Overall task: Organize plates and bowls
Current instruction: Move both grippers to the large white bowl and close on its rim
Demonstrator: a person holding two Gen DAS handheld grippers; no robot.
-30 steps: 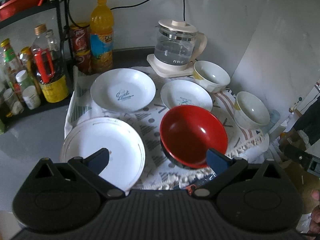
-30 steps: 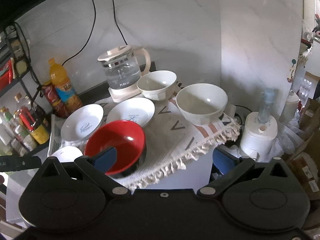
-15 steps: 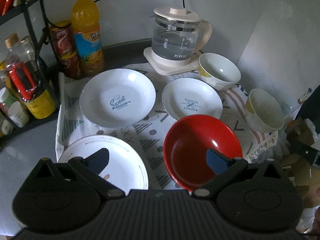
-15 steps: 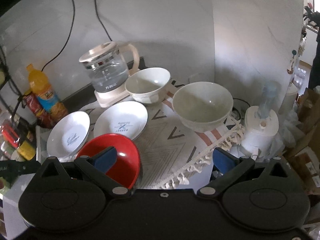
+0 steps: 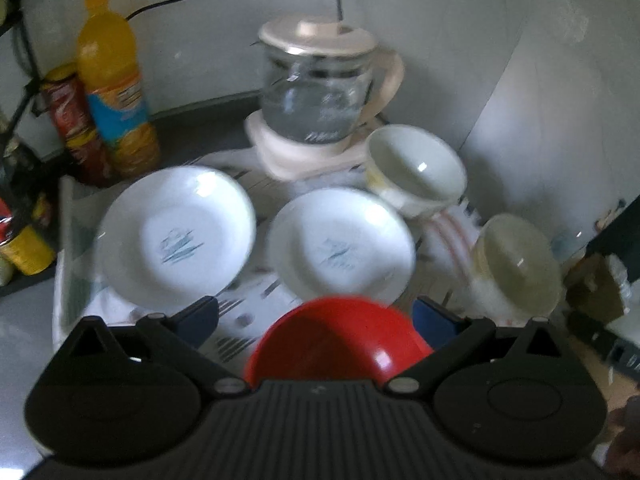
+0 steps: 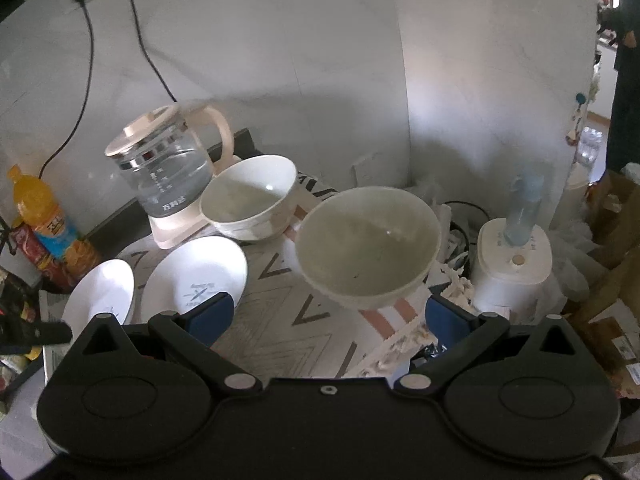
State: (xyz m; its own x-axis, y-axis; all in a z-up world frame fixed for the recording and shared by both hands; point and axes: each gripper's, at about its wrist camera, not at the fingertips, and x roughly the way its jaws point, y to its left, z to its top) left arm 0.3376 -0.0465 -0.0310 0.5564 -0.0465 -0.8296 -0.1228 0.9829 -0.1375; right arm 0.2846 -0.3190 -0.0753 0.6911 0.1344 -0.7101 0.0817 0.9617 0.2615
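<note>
The blurred left wrist view shows two white plates, one at left [image 5: 176,236] and one in the middle [image 5: 340,248], on a patterned cloth. A red bowl [image 5: 340,344] lies between my open left gripper's [image 5: 316,320] fingers, just below them. Two white bowls stand at the back [image 5: 416,168] and at the right edge [image 5: 516,264]. In the right wrist view my right gripper [image 6: 326,320] is open and empty just before the nearer white bowl [image 6: 368,244]. The farther bowl [image 6: 248,196] and both plates [image 6: 200,276] [image 6: 100,292] lie to its left.
A glass kettle [image 5: 320,92] on its base stands at the back by the wall. An orange drink bottle [image 5: 112,80] and cans [image 5: 76,124] are at back left. A white appliance [image 6: 512,264] and boxes [image 6: 612,240] stand right of the table's fringed edge [image 6: 400,344].
Both grippers have moved forward over the table. The red bowl has slid down under the left gripper's view, and the large front-left plate has dropped out of sight. The right gripper has closed in on the near white bowl.
</note>
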